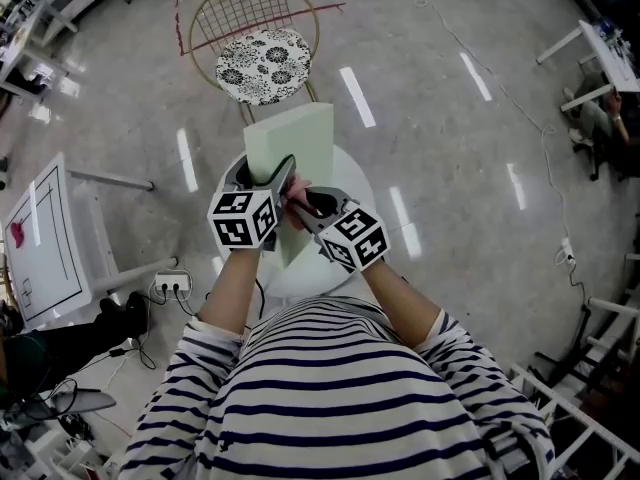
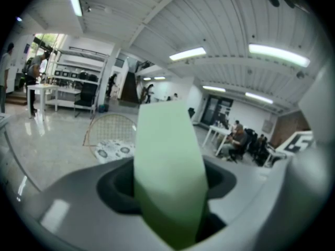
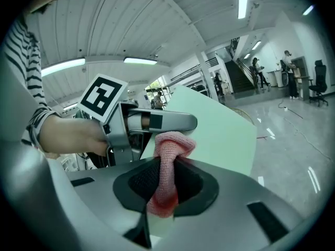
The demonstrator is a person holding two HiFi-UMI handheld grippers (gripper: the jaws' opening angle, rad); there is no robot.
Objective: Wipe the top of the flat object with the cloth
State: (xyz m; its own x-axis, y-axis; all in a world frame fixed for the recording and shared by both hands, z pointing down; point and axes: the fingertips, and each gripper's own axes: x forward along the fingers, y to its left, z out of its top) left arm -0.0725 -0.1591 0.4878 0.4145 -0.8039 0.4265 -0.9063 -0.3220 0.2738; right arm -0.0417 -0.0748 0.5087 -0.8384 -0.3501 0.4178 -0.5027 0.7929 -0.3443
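The flat object is a pale green board [image 1: 292, 140], held tilted up above a small round white table [image 1: 352, 186]. My left gripper [image 1: 268, 180] is shut on the board's near edge, and the left gripper view shows the board [image 2: 168, 156] rising from between the jaws of that gripper [image 2: 168, 192]. My right gripper [image 3: 163, 184] is shut on a pink knitted cloth [image 3: 170, 153], whose bunched end sticks out past the jaws and lies against the board [image 3: 222, 135] beside the left gripper [image 3: 154, 122]. In the head view the right gripper [image 1: 305, 204] sits close to the right of the left one.
A wire-backed chair with a floral cushion [image 1: 264, 64] stands just beyond the round table. At the left are a white desk [image 1: 40, 236] and a power strip [image 1: 172, 284] on the floor. More white desks [image 1: 600, 53] and a seated person are at the far right.
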